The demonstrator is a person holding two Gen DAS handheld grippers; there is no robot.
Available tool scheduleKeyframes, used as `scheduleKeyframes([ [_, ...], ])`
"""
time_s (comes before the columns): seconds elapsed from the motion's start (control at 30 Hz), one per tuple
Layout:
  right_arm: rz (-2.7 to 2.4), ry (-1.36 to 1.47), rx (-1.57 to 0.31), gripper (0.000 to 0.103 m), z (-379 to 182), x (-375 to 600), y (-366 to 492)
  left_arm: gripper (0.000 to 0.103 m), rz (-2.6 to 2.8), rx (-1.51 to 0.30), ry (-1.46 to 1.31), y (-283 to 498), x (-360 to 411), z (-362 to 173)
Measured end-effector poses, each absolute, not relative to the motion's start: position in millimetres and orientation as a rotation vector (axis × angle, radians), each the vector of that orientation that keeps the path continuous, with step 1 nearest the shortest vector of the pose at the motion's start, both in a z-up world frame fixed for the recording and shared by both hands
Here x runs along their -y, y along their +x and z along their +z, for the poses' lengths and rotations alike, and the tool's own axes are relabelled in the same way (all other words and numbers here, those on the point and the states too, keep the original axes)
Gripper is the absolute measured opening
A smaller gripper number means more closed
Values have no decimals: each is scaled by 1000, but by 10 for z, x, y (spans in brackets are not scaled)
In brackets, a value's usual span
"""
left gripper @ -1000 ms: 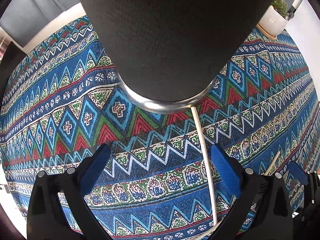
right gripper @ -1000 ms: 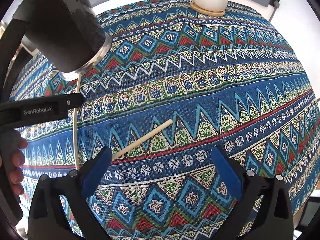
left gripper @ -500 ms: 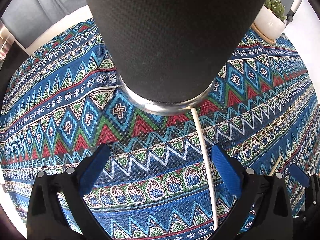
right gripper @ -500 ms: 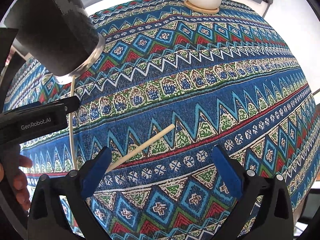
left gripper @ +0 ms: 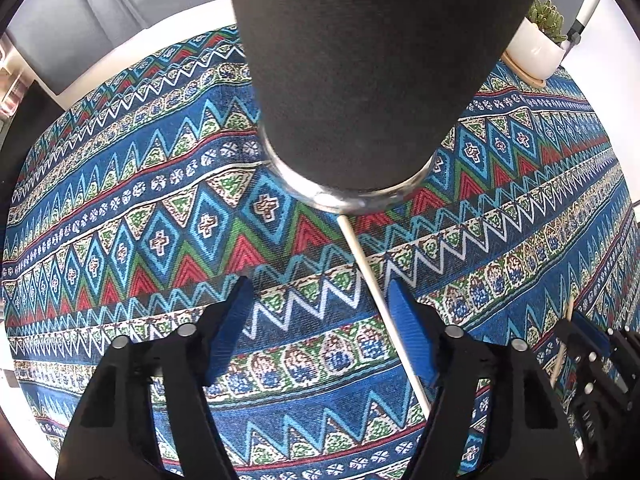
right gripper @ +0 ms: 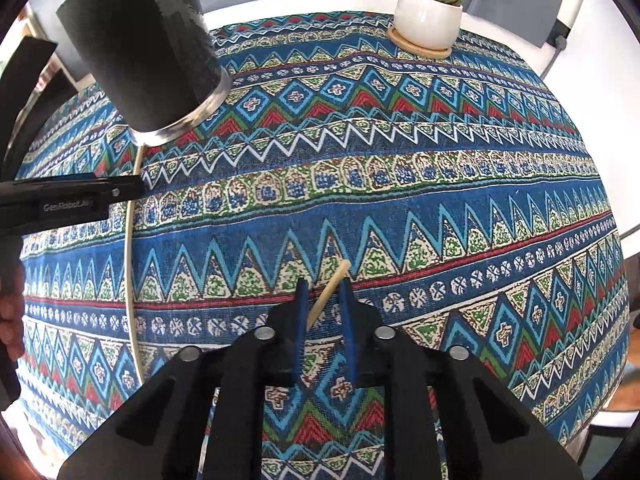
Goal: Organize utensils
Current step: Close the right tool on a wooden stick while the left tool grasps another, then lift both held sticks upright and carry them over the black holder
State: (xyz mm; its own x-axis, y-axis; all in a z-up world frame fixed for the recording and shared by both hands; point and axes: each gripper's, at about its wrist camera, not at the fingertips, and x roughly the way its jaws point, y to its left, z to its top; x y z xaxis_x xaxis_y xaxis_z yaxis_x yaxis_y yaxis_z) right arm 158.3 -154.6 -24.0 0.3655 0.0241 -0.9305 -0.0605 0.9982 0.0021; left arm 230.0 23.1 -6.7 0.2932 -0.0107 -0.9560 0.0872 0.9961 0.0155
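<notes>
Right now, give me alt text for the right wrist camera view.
The right gripper, jaws nearly shut, pinches a tan wooden chopstick on a blue patterned tablecloth. Far left, a tall dark cylindrical holder stands by a white chopstick; a potted succulent sits behind.

A: What's showing on the tablecloth (right gripper: 400, 184)?
B: Blue, red, green and white zigzag bands are running across it.
A: And the holder (right gripper: 140, 40)?
B: It's looking black, with a silver base rim
</notes>
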Motion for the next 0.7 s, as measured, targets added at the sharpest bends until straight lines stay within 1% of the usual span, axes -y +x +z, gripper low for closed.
scheduleKeyframes([
  [0.03,47,-27,-1204,4,-234,1603,1595,55,-56,-1268,62,2267,-290,-52],
  [0.07,36,-22,-1209,5,-234,1666,1613,42,-41,-1266,55,2233,-352,-36],
  [0.1,32,-11,-1211,4,-232,1723,1622,26,-29,-1266,46,2201,-410,-23],
  [0.17,46,28,-1217,4,-236,1837,1646,12,-19,-1273,28,2139,-524,-14],
  [0.2,53,50,-1222,4,-239,1903,1671,9,-19,-1279,15,2115,-573,-15],
  [0.3,46,121,-1226,4,-197,2063,1723,5,-16,-1303,-59,2058,-730,-12],
  [0.33,42,139,-1222,4,-161,2123,1750,5,-23,-1308,-83,2038,-789,-16],
  [0.43,43,157,-1194,4,-27,2233,1827,5,-21,-1277,-35,1946,-863,-2],
  [0.5,60,151,-1167,4,91,2284,1902,5,-31,-1286,-97,1883,-975,27],
  [0.7,130,117,-1018,4,687,2205,2078,5,-25,-1215,-155,1834,-1238,439],
])
